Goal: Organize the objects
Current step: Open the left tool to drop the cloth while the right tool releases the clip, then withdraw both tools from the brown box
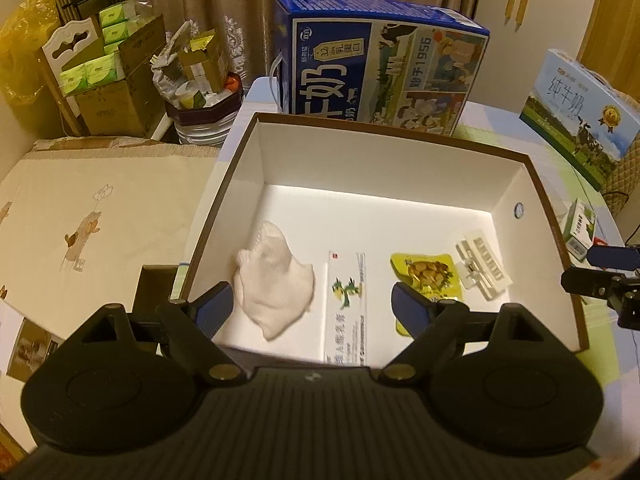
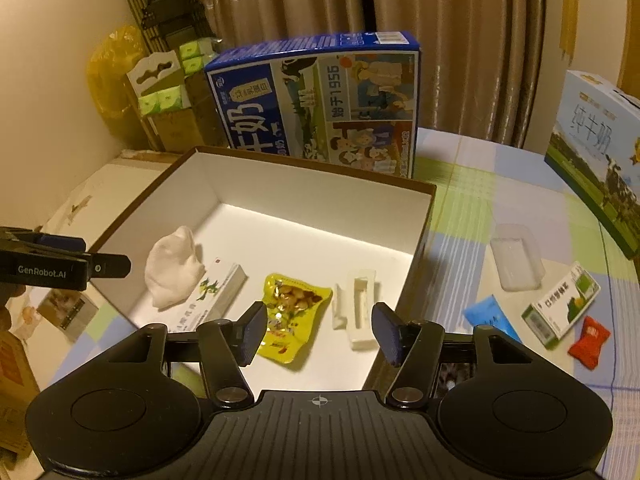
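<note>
— While my left wrist view mostly shows the box (image 1: 532,184), what does the right add?

— On the table (image 2: 460,184) beyond the box's right edge: a clear tray (image 2: 516,258), a blue packet (image 2: 490,314), a green-and-white carton (image 2: 562,306), a red candy (image 2: 588,342).

— Inside the box?

— White cloth (image 1: 274,294), long carton (image 1: 346,306), yellow snack pouch (image 1: 426,280), white clip (image 1: 482,264), along the near wall. My left gripper (image 1: 312,300) and right gripper (image 2: 318,330) hang spread, empty.

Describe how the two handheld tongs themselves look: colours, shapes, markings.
Both are matte black plastic. The left tongs and right tongs each have a ribbed body, two round discs at the sides, angled link arms with metal pivot pins, and dark blue finger pads. The left one's side reads "GenRobot.AI" in white.
</note>
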